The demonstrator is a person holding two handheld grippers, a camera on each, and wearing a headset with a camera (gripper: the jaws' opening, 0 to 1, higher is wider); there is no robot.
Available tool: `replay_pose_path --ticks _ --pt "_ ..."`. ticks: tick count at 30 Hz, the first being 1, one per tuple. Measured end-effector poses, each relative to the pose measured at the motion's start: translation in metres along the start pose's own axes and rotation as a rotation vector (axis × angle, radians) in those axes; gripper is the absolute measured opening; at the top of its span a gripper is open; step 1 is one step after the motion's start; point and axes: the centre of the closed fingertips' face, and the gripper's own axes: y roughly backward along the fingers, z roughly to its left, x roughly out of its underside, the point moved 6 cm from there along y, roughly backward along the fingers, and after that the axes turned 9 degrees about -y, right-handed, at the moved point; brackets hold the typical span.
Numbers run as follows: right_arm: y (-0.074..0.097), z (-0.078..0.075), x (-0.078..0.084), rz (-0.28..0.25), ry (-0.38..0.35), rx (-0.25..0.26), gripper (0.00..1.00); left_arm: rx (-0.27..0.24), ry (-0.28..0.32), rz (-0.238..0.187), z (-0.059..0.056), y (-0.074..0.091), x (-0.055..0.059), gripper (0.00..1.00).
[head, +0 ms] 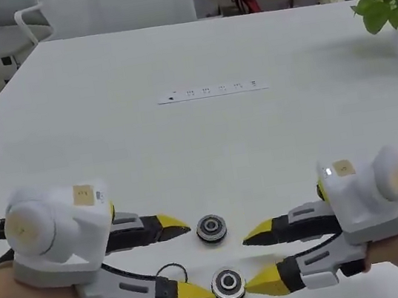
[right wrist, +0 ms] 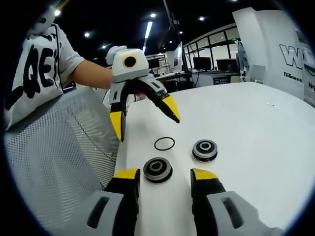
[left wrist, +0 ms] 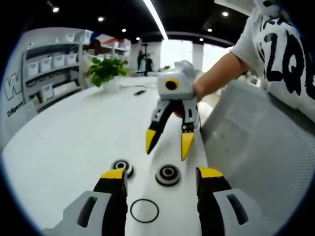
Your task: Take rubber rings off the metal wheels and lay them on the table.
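Now left claw [head: 198,261], right claw [head: 246,262] open, flanking near wheel [head: 227,284]; ring [left wrist: 144,210] loose

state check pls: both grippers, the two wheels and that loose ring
left gripper: open, empty
right gripper: open, empty
rubber ring: off its wheel, lying flat on table
near wheel: lying flat, ungripped, between both grippers' near jaw tips
far wheel: lying flat, ungripped
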Motion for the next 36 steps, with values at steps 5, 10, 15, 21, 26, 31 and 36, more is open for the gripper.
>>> replay_pose_path --ticks 5,10,15,21,26,31,36 --pt "-0.003 0.0 0.006 0.01 0.005 -0.002 0.37 0.019 0.008 0.001 -0.002 -0.008 0.001 0.55" --pt "-0.006 0.002 0.01 0.017 0.015 -0.01 0.36 0.041 -0.004 0.009 -0.005 -0.013 0.002 0.52" --pt "-0.01 0.004 0.013 0.03 0.026 -0.019 0.34 0.056 -0.013 0.017 -0.006 -0.017 0.003 0.49" --pt "-0.013 0.005 0.014 0.031 0.036 -0.023 0.32 0.067 0.001 0.026 -0.004 -0.022 0.007 0.44" --pt "-0.016 0.005 0.015 0.036 0.034 -0.025 0.3 0.083 0.025 0.024 -0.006 -0.026 0.008 0.38" --pt "-0.016 0.005 0.015 0.032 0.031 -0.024 0.3 0.101 0.019 0.038 -0.01 -0.032 0.01 0.34" --pt "-0.016 0.005 0.016 0.032 0.024 -0.025 0.29 0.107 0.033 0.042 -0.011 -0.036 0.011 0.3"
